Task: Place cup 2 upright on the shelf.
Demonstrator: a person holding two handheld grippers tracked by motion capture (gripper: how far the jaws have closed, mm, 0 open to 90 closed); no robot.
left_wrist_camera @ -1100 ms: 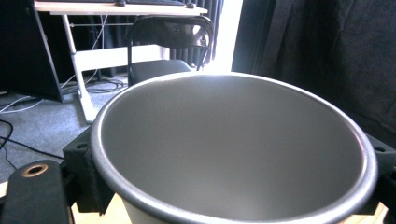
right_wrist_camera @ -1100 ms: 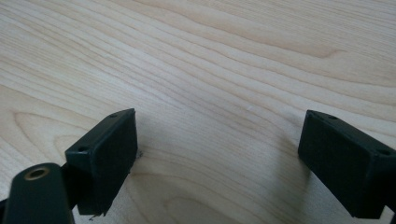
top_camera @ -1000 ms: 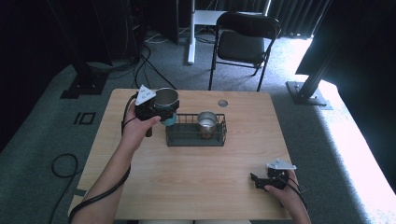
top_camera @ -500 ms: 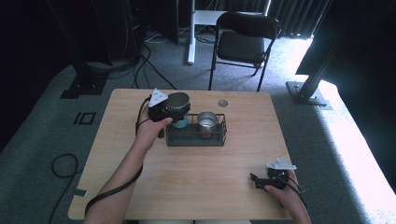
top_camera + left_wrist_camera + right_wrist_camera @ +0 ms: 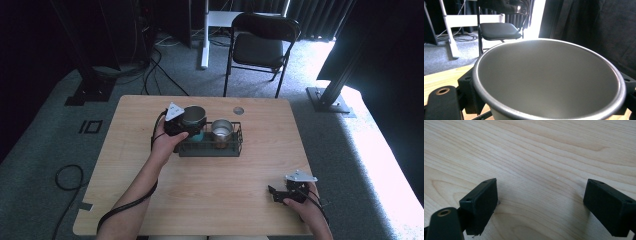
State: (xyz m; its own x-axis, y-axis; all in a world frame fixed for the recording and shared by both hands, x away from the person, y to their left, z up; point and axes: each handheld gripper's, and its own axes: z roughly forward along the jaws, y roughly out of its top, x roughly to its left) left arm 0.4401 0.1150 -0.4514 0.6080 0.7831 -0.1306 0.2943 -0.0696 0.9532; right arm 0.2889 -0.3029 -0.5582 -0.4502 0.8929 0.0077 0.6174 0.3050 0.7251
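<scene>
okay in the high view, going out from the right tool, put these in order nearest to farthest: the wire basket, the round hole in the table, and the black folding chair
From the right tool at the table's near right corner:
1. Wire basket, mid-table, up and to the left.
2. Round hole, near the table's far edge, just beyond the basket.
3. Black folding chair, on the floor past the table's far edge.

- Grey carpet floor (image 5: 45, 150), cables (image 5: 67, 176) trailing.
- Black folding chair (image 5: 260, 47) beyond wooden table (image 5: 210, 200).
- Dark curtains (image 5: 310, 15) behind.
- Bright daylight on floor, right.
</scene>
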